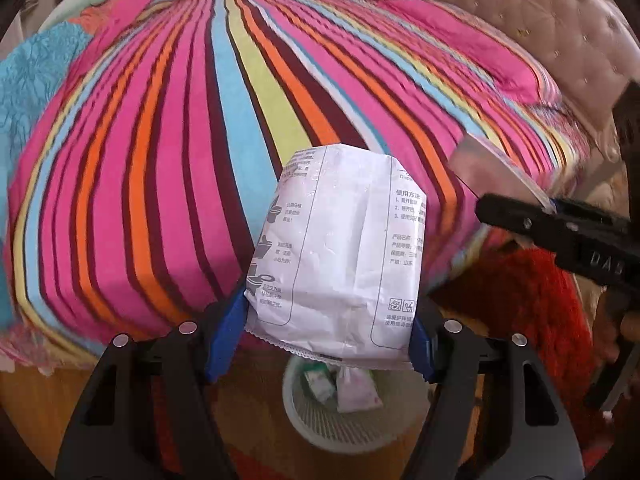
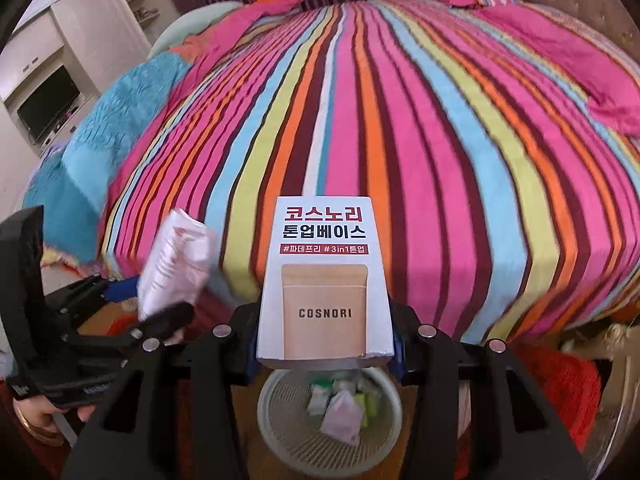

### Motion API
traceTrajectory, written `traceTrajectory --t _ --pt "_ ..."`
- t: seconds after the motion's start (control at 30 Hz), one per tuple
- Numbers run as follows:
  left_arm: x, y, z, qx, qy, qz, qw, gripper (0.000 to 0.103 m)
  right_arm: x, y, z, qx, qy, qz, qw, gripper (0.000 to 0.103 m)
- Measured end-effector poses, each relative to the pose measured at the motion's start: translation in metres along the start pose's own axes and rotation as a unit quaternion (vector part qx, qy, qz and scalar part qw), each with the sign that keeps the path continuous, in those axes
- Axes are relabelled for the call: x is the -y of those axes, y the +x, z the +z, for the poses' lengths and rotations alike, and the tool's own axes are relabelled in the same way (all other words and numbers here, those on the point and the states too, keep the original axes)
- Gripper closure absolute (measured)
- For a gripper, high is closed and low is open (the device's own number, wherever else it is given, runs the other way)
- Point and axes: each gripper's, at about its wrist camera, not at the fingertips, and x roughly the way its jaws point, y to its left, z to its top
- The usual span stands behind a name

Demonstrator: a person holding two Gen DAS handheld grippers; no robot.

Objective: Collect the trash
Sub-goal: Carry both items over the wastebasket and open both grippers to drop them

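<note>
Beside bed (image 2: 400, 120), one basket (image 2: 280, 432), two grippers loaded

The bed cover (image 2: 400, 128) has stripes of pink, orange, light blue, yellow-green and dark maroon. The packet (image 1: 340, 256) is white with grey print. Lower centre, the basket (image 2: 276, 432) is pale cream.

Both wrist views tilt steeply down, close over the waste basket (image 1: 340, 420) (image 2: 328, 412) — sharing it and the striped bed (image 1: 200, 160) (image 2: 400, 140) beyond.

A striped bed (image 2: 400, 140) bears a blue blanket (image 2: 100, 128) and pink pillows (image 2: 580, 60).
</note>
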Motion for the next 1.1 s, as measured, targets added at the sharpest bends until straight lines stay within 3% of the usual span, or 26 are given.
traceTrajectory --t 0.2,0.37,0.67,0.83,1.1 --pt "0.007 0.016 -0.047 -0.049 -0.02 -0.008 0.9986 0.035 0.002 0.017 -0.031 -0.058 0.019 0.009 0.998 0.058" --pt "0.012 0.035 -0.066 -0.091 -0.034 -0.011 0.9952 0.036 0.01 0.042 -0.052 -0.126 0.062 0.034 0.99 0.058" --pt "0.013 0.08 -0.091 -0.188 -0.064 -0.038 0.9792 0.036 0.033 0.083 -0.088 -0.236 0.146 0.056 0.959 0.058" --pt "0.01 0.105 -0.102 -0.241 -0.081 -0.046 0.966 0.035 0.041 0.107 -0.103 -0.293 0.178 0.054 0.938 0.058" --pt "0.008 0.13 -0.109 -0.285 -0.09 -0.047 0.9532 0.035 0.046 0.133 -0.11 -0.338 0.197 0.036 0.92 0.058"
